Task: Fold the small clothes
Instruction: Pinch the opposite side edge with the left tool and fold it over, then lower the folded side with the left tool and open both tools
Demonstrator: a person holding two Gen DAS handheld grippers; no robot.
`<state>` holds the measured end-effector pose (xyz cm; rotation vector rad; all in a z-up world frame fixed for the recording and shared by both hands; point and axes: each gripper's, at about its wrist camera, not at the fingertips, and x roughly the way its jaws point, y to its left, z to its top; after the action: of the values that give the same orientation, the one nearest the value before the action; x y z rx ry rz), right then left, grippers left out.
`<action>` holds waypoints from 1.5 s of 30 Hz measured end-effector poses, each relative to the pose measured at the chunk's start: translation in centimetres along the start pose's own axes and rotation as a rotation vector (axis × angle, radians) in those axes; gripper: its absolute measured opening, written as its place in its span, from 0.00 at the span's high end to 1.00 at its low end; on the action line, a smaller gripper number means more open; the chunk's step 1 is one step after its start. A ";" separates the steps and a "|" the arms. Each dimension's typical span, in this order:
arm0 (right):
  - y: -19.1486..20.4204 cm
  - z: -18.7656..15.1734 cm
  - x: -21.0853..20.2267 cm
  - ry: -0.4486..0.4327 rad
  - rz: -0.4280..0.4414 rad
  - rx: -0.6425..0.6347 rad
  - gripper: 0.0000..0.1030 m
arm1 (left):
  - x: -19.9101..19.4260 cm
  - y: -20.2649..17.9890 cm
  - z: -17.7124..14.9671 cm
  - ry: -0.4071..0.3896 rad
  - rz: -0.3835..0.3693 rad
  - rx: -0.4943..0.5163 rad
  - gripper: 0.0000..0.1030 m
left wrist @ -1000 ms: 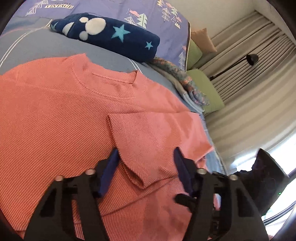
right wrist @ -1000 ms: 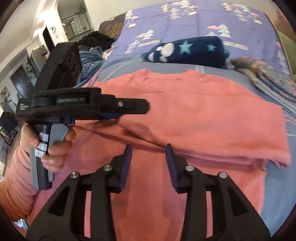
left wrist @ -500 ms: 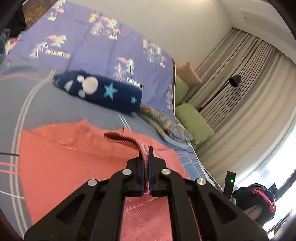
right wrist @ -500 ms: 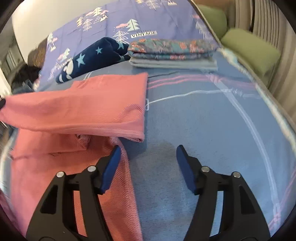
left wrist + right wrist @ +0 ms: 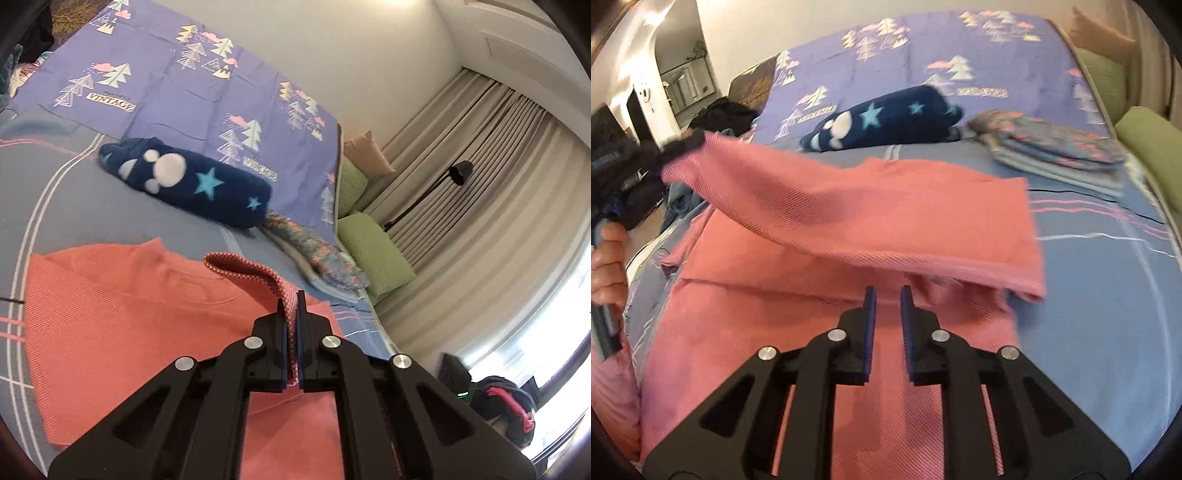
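The left gripper (image 5: 291, 314), low in the frame's centre, is clamped on an edge of the coral-pink knit shirt (image 5: 849, 206) spread across the blue striped bed (image 5: 1108, 295), lifting one side over. The right gripper (image 5: 885, 306) hovers above the shirt's lower part, fingers slightly apart and empty. This looks like a mid-fold step; next, the raised flap probably needs laying flat across the body.

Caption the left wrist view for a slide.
Left tongs shut on a lifted edge of the coral shirt, spread on the bed.
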<state>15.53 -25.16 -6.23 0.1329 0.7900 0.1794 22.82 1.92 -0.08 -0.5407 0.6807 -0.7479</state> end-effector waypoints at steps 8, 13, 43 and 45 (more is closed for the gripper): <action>-6.8 1.8 3.8 0.032 -0.086 0.427 1.00 | -1.5 -4.8 1.6 -0.081 0.000 0.108 0.97; -6.4 1.5 2.8 0.025 -0.088 0.370 0.97 | -1.5 -2.8 2.1 -0.070 0.046 0.068 0.97; -4.3 1.1 -3.2 -0.062 -0.121 0.199 0.60 | -5.8 8.3 -2.3 0.026 0.450 -0.004 0.52; -4.0 1.8 -2.8 -0.078 -0.061 0.192 0.60 | -3.9 7.7 -3.4 0.073 0.458 0.033 0.46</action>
<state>15.37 -29.72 -3.79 0.2947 0.7318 0.0398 21.52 8.98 -5.97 -0.3101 0.8225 -0.3494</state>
